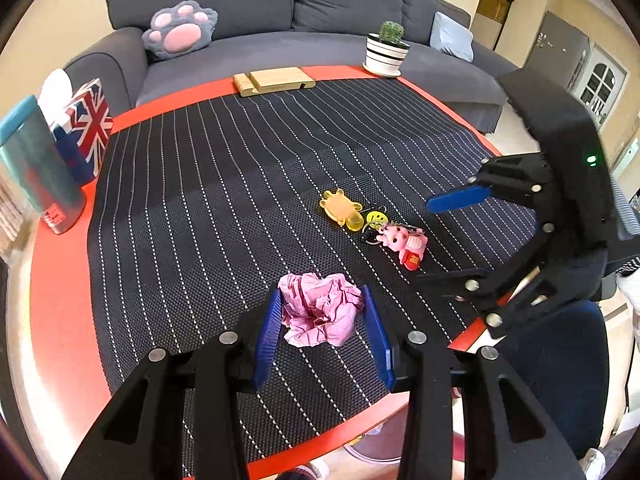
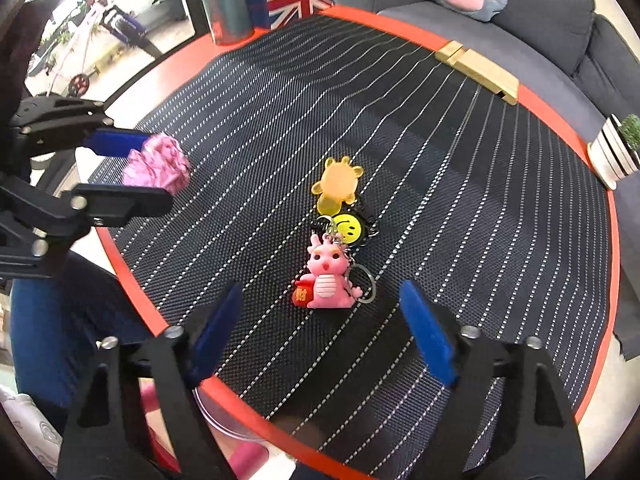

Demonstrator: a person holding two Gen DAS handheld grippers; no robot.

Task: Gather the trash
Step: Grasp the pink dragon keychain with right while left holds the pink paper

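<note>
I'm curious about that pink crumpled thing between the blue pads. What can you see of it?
The crumpled pink tissue-paper ball looks like thin, creased, soft paper, bunched loosely. It sits between the left gripper's blue fingers, which press against both its sides, over the black mat with white dotted stripes. Nothing else touches it.

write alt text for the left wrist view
The left gripper grips a crumpled pink paper wad between its blue fingers over a striped black mat. Toy keychains lie beyond, beside the open right gripper.
</note>
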